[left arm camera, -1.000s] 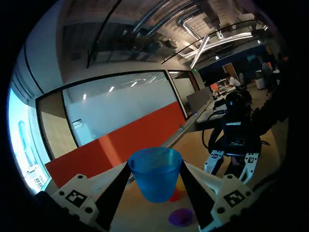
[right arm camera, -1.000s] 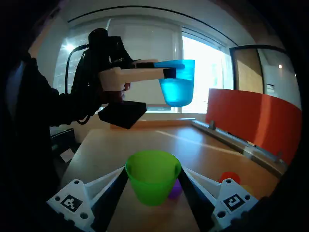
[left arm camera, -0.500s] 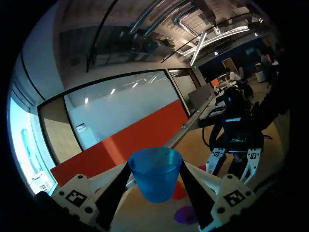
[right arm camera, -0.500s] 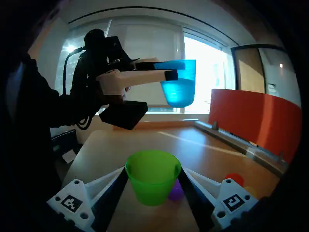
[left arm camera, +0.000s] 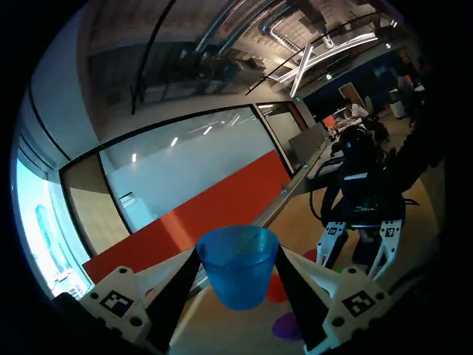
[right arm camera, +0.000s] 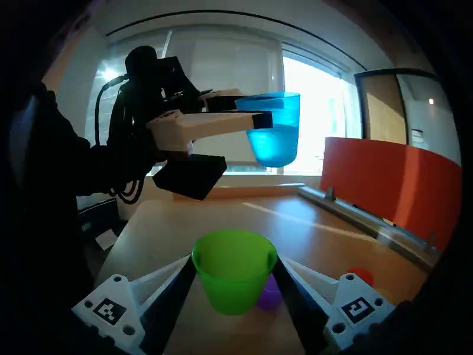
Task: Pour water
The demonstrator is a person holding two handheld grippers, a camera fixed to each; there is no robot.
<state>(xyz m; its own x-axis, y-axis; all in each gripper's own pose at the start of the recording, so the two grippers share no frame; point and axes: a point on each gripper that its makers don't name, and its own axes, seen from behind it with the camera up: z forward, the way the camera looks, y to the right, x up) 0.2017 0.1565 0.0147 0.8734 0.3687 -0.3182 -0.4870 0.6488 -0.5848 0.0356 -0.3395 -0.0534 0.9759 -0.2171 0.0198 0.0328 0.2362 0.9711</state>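
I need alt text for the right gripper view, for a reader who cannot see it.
The right gripper holds a green cup over a wooden table. Farther off, the left gripper holds up a blue cup, seemingly with water.

Open-plan office, we judge. We list: glass-walled meeting room [left arm camera: 189, 160]; orange partition [left arm camera: 230, 198]; exposed ceiling ducts [left arm camera: 233, 26]; strip lights [left arm camera: 300, 64]; long wooden table [right arm camera: 295, 222]; person seated at far desks [left arm camera: 353, 110].

Transl. blue cup [left arm camera: 237, 275], green cup [right arm camera: 235, 272], orange wall panel [left arm camera: 224, 198], b/w tags [left arm camera: 116, 303]
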